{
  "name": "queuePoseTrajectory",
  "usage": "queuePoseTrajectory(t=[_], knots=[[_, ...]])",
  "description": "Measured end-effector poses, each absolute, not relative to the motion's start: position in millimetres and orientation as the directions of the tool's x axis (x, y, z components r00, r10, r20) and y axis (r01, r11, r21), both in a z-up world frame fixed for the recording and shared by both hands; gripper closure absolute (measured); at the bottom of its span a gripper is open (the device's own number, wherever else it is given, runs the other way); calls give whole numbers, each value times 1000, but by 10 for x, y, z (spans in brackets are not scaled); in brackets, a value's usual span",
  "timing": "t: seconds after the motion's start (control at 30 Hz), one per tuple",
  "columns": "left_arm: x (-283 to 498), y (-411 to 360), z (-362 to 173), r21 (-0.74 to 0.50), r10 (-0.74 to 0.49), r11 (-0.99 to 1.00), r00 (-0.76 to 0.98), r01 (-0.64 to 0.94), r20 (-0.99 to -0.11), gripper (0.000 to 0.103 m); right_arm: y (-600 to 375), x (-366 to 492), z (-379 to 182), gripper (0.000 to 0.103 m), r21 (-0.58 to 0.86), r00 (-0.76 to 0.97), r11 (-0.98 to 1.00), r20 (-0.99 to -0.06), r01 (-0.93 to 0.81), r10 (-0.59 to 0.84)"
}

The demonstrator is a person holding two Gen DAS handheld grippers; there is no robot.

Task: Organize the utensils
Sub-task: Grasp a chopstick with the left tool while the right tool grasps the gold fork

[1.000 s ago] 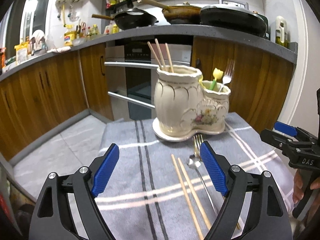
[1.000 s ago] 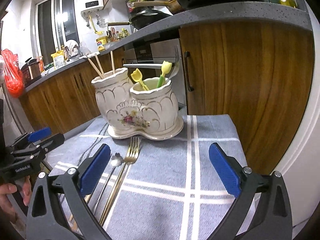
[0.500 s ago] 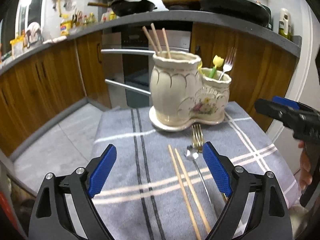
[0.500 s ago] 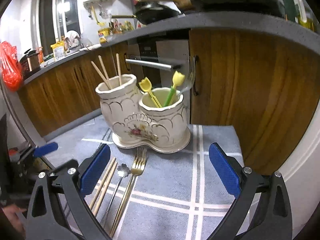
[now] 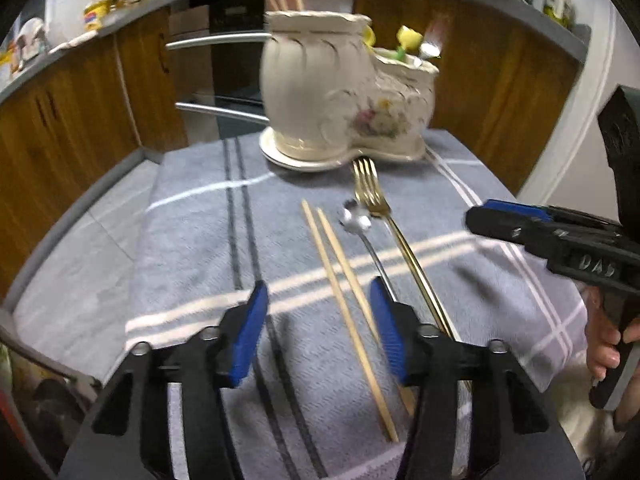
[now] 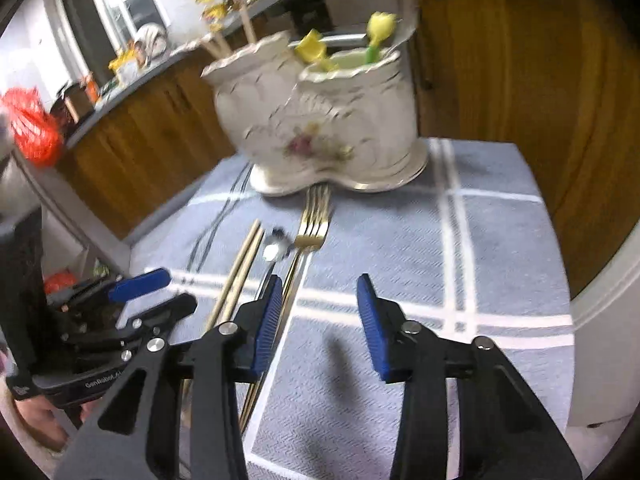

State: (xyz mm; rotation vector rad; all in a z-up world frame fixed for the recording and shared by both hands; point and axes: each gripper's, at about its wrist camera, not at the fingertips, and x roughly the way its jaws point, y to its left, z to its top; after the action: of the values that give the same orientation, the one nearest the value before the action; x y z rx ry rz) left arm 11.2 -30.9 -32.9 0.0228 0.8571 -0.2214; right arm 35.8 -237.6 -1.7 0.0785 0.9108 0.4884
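Observation:
A cream floral holder (image 5: pixel 344 92) (image 6: pixel 316 120) stands at the back of the cloth, with chopsticks in its tall cup and yellow-handled pieces in the low one. In front of it lie two wooden chopsticks (image 5: pixel 340 272) (image 6: pixel 240 268), a silver spoon (image 5: pixel 356 220) (image 6: pixel 274 250) and a gold fork (image 5: pixel 370 192) (image 6: pixel 314 220). My left gripper (image 5: pixel 318 292) hovers over the chopsticks' near half, jaws closing, pads touching nothing. My right gripper (image 6: pixel 319 284) hangs over bare cloth just right of the fork handle, jaws closing, nothing between them.
A grey-blue striped cloth (image 5: pixel 200 240) (image 6: pixel 500 240) covers the small table. Wooden cabinets (image 6: pixel 520 60) and an oven front stand close behind. The right gripper (image 5: pixel 480 218) shows at the right of the left wrist view, the left gripper (image 6: pixel 176 290) at the left of the right wrist view.
Both grippers have tipped downward and sunk toward the cloth. Both pairs of jaws have narrowed from wide open. The utensils have not moved.

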Motion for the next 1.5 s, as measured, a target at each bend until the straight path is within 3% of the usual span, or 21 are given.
queuePoseTrajectory(t=[0.1, 0.53, 0.67, 0.7, 0.73, 1.0, 1.5], knots=[[107, -358, -407, -71, -201, 970, 600, 233, -775, 69, -2290, 343, -95, 75, 279, 478, 877, -753, -392, 453], [87, -395, -532, -52, -197, 964, 565, 261, -801, 78, -2025, 347, -266, 76, 243, 428, 860, -786, -450, 446], [73, -449, -546, -14, -179, 960, 576, 280, -798, 95, -1929, 329, -299, 79, 200, 433, 858, -795, -473, 424], [73, -444, -549, -10, -177, 960, 577, 281, -797, 95, -1906, 328, -299, 88, 176, 441, 860, -799, -480, 409], [80, -432, -548, -20, -184, 960, 575, 279, -797, 95, -1900, 334, -296, 89, 163, 447, 862, -800, -481, 401], [76, -378, -545, -30, -182, 964, 570, 266, -801, 97, -2092, 315, -263, 96, 154, 440, 875, -816, -459, 375], [71, -374, -543, 27, -113, 973, 576, 229, -810, 97, -2259, 176, -243, 94, 68, 422, 861, -850, -505, 314]])
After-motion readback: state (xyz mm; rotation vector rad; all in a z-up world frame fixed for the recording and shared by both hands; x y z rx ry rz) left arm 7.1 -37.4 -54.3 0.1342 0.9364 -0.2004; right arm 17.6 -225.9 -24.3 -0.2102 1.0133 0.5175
